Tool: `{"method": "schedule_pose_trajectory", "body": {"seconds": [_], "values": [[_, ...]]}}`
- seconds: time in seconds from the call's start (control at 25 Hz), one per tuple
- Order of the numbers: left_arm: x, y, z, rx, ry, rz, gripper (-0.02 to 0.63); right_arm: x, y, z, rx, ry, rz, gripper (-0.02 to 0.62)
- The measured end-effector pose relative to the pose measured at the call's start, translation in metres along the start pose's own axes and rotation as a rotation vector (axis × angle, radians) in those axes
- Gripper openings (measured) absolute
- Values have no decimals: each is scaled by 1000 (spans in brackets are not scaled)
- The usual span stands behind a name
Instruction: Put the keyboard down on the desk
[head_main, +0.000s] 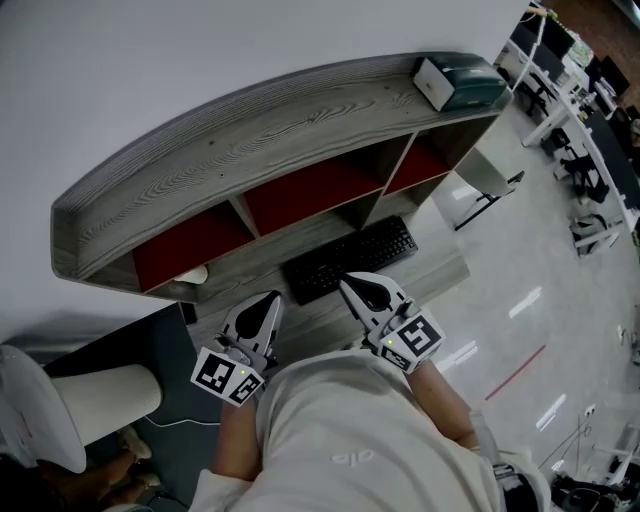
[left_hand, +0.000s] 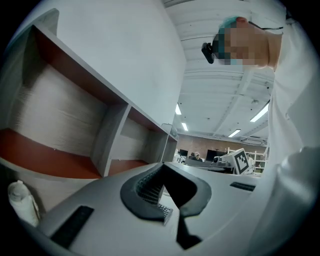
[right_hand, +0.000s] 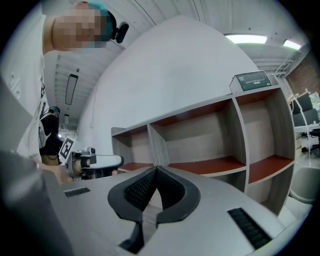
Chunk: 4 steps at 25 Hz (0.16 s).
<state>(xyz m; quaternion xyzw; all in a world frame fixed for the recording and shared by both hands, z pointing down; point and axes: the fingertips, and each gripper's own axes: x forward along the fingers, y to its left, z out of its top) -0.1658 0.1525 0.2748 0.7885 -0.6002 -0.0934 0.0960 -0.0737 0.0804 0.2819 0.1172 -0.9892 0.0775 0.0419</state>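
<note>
Lying flat on the worktop (head_main: 442, 268), the keyboard (head_main: 350, 259) looks placed. Left gripper (head_main: 268, 300) and right gripper (head_main: 352, 286) hover empty, jaws together; retreat should avoid nudging it.

Looks evenly bright under white ceiling strip lights (right_hand: 247, 38); glares in streaks right of grey wood-grain shelf (head_main: 270, 130); warps at edges.

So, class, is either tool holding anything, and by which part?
Nothing is held. The left tool and right tool are both shut and empty; the keyboard lies on the desk.
</note>
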Motion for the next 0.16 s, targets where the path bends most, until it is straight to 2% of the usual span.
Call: {"method": "schedule_pose_trajectory", "body": {"seconds": [0.16], "values": [[2,1,0,19,-6,5,14,0,-3,-1,35,-1,1,28]]}}
